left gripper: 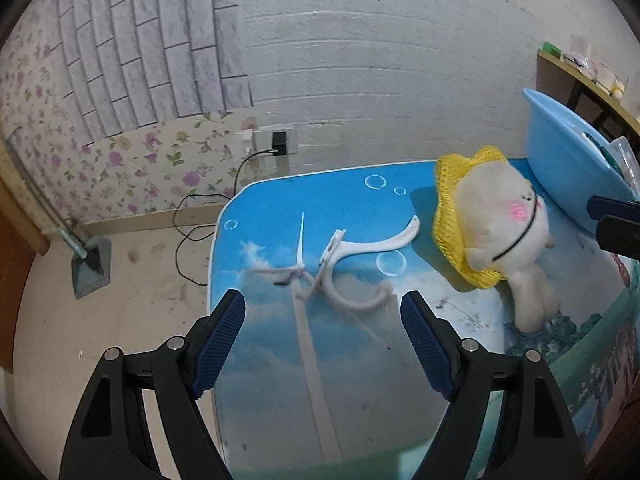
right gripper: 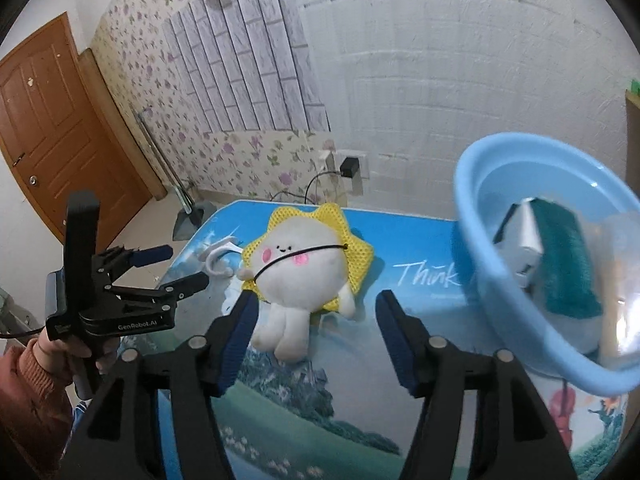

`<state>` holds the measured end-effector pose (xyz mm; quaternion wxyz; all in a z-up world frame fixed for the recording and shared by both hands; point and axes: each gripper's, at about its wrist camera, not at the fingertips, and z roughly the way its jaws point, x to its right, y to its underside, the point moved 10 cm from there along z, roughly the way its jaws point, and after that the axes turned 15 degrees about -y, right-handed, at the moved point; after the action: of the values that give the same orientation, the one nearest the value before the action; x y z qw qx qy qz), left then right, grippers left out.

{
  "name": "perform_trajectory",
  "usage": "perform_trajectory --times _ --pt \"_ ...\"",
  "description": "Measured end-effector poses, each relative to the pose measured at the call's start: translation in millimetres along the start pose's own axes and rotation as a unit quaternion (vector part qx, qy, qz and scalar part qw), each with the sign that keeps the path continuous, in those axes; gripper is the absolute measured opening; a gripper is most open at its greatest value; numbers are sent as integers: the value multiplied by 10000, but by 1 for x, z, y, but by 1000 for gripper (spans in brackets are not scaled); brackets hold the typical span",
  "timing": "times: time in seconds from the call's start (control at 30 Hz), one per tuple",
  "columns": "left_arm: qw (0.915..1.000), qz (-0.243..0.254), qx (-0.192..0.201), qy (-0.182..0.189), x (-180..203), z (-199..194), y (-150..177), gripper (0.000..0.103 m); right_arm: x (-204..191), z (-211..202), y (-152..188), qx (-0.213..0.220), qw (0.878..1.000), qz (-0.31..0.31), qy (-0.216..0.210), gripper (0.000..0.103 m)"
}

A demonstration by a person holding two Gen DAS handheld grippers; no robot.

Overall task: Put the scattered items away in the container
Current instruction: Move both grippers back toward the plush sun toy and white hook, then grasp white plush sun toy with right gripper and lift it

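A white plush toy (right gripper: 300,264) with a yellow mesh frill lies face up on the blue printed table (right gripper: 420,300). My right gripper (right gripper: 318,300) hovers open just above its legs, pads clear of it. To the right, the light blue basin (right gripper: 480,248) holds a white box with a teal cloth (right gripper: 560,264) and something clear. In the left wrist view a white plastic hanger (left gripper: 360,246) with a clip lies near the table's left end. My left gripper (left gripper: 323,304) stands open and empty just short of it. The plush toy (left gripper: 496,224) and the basin (left gripper: 560,160) lie to its right.
The table's left edge (left gripper: 216,264) drops to a bare floor with a black cable (left gripper: 192,232) and a grey pole base (left gripper: 90,268). A wall socket (right gripper: 350,168) sits behind the table. There is a brown door (right gripper: 52,120) at far left. A wooden shelf (left gripper: 580,76) stands behind the basin.
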<state>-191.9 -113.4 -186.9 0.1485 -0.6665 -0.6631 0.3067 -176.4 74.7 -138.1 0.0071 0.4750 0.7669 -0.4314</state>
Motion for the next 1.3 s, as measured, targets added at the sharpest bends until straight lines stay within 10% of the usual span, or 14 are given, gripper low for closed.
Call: perform_trajectory --times 0.43,0.63,1.3 --pt "9989 306 0 350 11 21 -8 76 1 49 -5 -373 9986 -230 305 82" --pt "9975 489 107 501 23 18 -13 55 5 65 -7 -493 9970 -393 459 83" --pt "9979 385 284 431 32 -41 5 55 -9 28 2 -451 9981 -397 125 70"
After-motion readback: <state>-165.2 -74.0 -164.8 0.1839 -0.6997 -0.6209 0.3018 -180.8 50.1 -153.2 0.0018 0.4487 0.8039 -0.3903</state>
